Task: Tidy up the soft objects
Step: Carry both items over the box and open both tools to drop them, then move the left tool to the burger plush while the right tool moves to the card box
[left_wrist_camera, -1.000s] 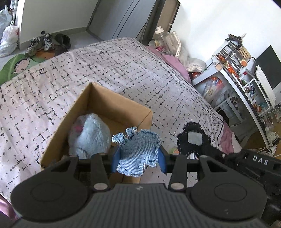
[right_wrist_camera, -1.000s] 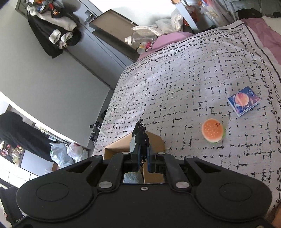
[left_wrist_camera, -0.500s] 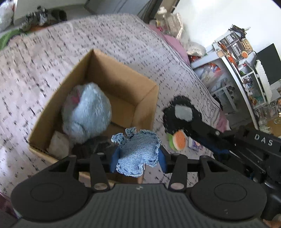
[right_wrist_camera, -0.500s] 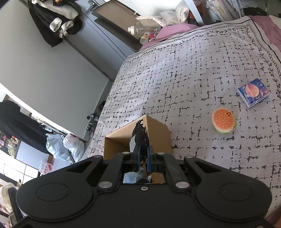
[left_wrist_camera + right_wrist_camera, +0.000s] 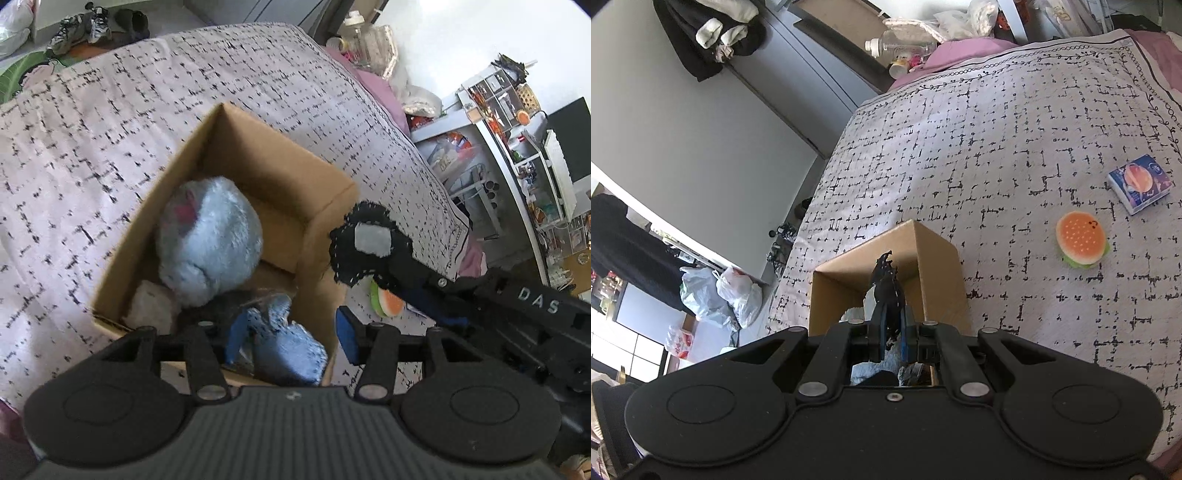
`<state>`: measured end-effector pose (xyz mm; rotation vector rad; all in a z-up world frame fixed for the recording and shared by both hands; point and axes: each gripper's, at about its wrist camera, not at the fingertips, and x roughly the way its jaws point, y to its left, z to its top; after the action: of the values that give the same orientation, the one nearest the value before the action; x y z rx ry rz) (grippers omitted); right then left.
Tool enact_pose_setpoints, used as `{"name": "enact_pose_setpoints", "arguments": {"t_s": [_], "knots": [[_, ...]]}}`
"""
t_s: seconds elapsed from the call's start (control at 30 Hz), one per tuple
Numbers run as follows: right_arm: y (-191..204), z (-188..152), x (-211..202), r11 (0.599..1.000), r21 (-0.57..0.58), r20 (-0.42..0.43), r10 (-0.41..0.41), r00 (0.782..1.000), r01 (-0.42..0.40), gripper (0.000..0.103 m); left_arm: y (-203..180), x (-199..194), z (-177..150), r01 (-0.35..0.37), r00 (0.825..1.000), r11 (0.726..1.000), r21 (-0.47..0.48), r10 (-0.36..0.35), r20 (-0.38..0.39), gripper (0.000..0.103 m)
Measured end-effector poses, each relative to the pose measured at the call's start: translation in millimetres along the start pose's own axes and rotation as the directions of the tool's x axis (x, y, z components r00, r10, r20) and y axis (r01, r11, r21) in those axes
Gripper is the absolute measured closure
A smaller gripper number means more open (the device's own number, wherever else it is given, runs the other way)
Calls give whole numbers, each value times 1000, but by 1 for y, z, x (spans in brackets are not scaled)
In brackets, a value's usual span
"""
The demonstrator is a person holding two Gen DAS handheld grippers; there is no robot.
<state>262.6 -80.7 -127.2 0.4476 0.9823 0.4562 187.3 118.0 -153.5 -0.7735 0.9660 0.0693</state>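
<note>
On the bed [image 5: 1015, 155] sits a box [image 5: 258, 177]; the left gripper [image 5: 290, 334] gapes over a denim toy [image 5: 288, 347] inside, the right gripper [image 5: 894, 332] pinches a black toy [image 5: 365, 247].

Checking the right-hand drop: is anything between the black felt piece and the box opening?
Nothing visible. The right gripper holds the black felt piece at the cardboard box rim; the opening beside the blue plush looks free.
</note>
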Motion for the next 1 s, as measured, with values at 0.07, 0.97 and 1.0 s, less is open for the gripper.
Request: {"name": "enact_pose_setpoints", "arguments": {"t_s": [0.07,0.97,1.0], "knots": [[2,-1,2,1000,-4,3,-11,1000,11,94,2,-3,2,-3,1000,1000,-1,3,8,52],[-29,7,-40,998,-7,39,-63,997,63,54,-24,-18,3,-67,996,997,39,64,62,36],[-32,9,-43,998,-9,43,-67,997,68,50,-28,-18,3,-71,995,996,45,68,67,35]]}}
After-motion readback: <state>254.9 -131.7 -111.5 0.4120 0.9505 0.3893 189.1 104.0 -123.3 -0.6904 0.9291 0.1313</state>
